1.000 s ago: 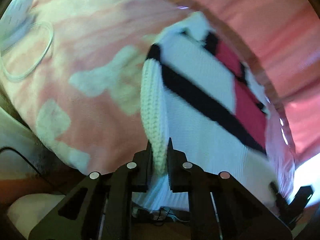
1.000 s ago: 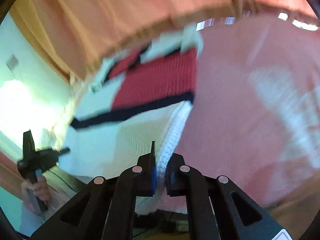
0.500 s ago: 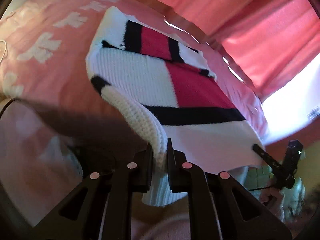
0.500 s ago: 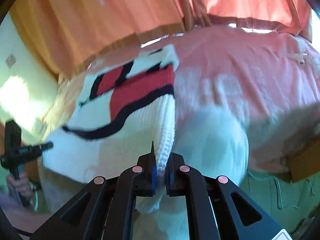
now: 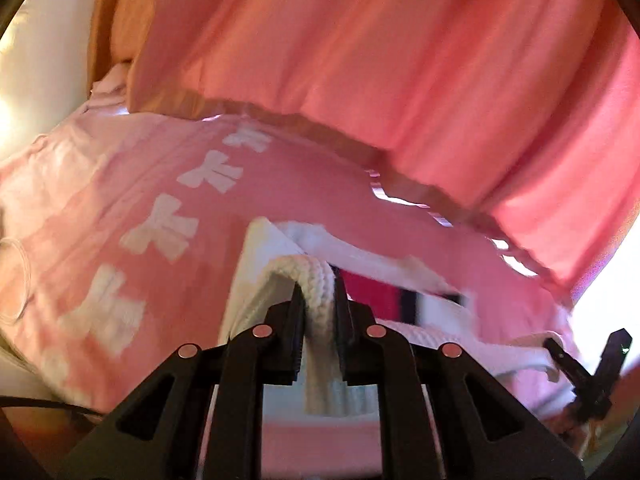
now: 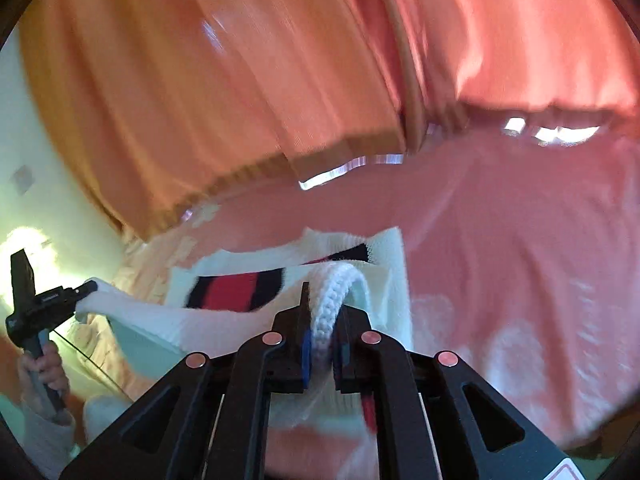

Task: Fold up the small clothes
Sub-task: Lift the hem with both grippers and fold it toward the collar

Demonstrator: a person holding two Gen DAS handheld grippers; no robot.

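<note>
A white knit sweater (image 5: 424,332) with red and black blocks lies on a pink bed cover. It also shows in the right wrist view (image 6: 240,292). My left gripper (image 5: 318,300) is shut on its ribbed white hem, which arches up over the fingers. My right gripper (image 6: 324,312) is shut on the other end of the ribbed hem. The held edge is lifted and carried over the rest of the sweater, which lies low and foreshortened ahead. Each gripper shows at the edge of the other's view, the right one (image 5: 580,364) and the left one (image 6: 44,304).
The pink bed cover (image 5: 132,208) with white bow prints spreads left and ahead. Pink-orange curtains (image 5: 360,60) hang behind the bed, with bright light along their lower edge. A pale wall (image 6: 36,216) is at the left. A thin white cord (image 5: 16,280) lies on the cover.
Both grippers have swung forward and low over the bed with the hem. The sweater's face, spread wide before, is now seen edge-on with the hem doubled over it.
</note>
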